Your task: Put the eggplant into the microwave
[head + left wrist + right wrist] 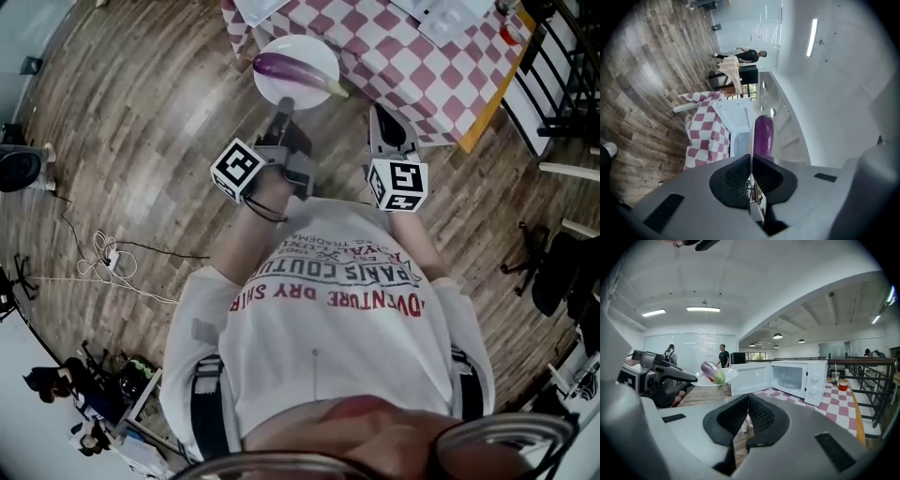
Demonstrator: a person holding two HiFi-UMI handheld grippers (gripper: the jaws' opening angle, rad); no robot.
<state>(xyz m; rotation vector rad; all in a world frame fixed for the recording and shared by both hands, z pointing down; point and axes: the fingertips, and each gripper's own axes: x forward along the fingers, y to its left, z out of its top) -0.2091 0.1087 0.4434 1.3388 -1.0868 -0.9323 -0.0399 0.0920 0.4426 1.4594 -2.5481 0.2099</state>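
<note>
Purple eggplant (291, 67) on plate (309, 52) mid-carry, rim pinched by left gripper (751, 158); right gripper (748, 401) closed, empty. Next: into open microwave (813, 380).

Glossy purple eggplant (298, 73) with green stem end, lying on its side on a white plate (300, 47), white microwave (801, 378) standing on a checked tablecloth (836, 401), door (749, 377) swung wide open.

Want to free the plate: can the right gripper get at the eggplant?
Probably yes: the eggplant lies uncovered on the plate, nothing between, but the right gripper must open its shut jaws first.
</note>
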